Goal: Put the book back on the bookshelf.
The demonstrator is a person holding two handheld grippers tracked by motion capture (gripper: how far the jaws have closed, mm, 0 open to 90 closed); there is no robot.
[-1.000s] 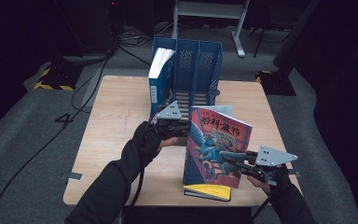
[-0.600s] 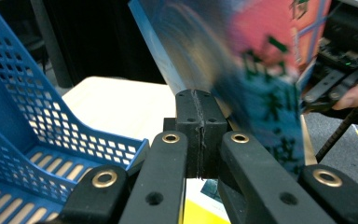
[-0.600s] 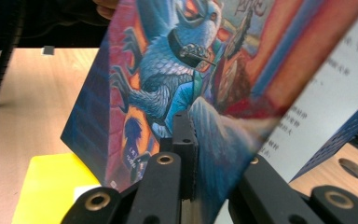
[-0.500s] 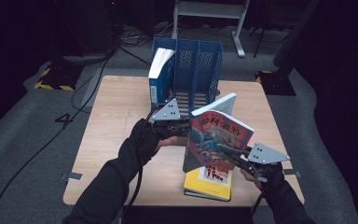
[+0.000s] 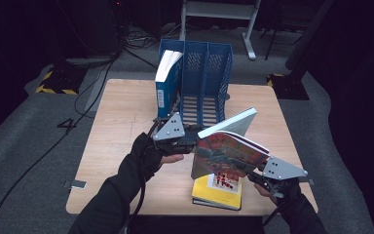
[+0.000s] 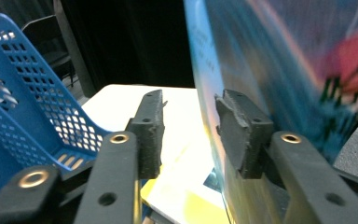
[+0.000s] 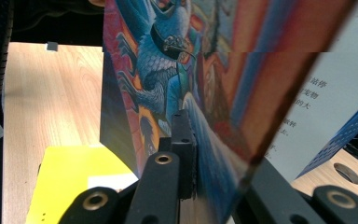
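Observation:
A colourful illustrated book (image 5: 224,156) hangs tilted above the table, its white page edge facing the rack. My right gripper (image 5: 254,173) is shut on its lower right corner; in the right gripper view the left pad (image 7: 184,140) presses on the painted cover (image 7: 168,70) and the other jaw is hidden behind it. My left gripper (image 5: 195,139) stands open at the book's left edge. In the left gripper view its jaws (image 6: 189,126) are apart, with the book (image 6: 284,56) by the right pad. A yellow book (image 5: 216,195) lies flat beneath.
A blue file rack (image 5: 209,63) stands at the back of the wooden table (image 5: 121,122), with a blue and white book (image 5: 164,83) leaning in its left slot. The rack's mesh wall (image 6: 23,93) is close on the left gripper's left. Cables lie on the dark floor.
The colourful book has tipped from upright to leaning back, and more of the yellow book shows under it. The right gripper has moved slightly with it. The left gripper has hardly moved.

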